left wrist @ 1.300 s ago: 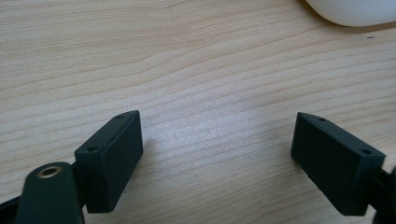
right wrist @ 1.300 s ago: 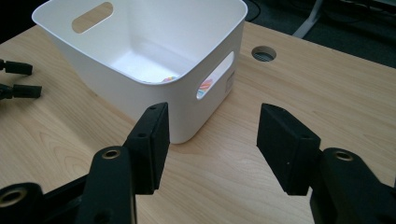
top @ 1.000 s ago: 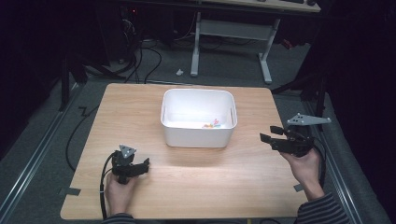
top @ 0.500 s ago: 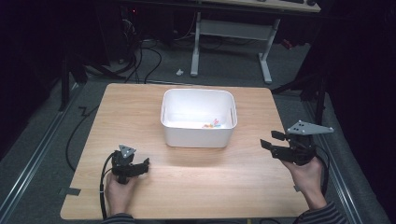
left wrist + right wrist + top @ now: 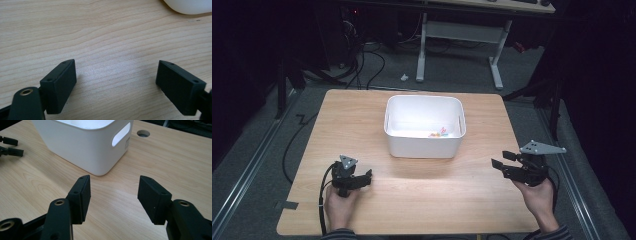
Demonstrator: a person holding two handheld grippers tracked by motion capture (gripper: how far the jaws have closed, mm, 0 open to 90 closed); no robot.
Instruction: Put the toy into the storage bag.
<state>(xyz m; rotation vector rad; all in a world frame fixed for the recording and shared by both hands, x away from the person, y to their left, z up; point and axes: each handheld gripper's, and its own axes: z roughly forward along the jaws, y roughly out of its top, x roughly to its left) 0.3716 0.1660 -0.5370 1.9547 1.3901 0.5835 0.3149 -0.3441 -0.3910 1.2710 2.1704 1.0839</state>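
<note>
The white bin (image 5: 424, 131) sat mid-desk; the right claw (image 5: 503, 165), open and empty, pointed at its near right corner, nearer than the open, empty left claw (image 5: 364, 178).

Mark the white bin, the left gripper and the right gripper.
white bin (image 5: 424, 144): high view, on its front wall.
left gripper (image 5: 368, 175): high view, midway between its open fingertips.
right gripper (image 5: 499, 159): high view, midway between its open fingertips.
</note>
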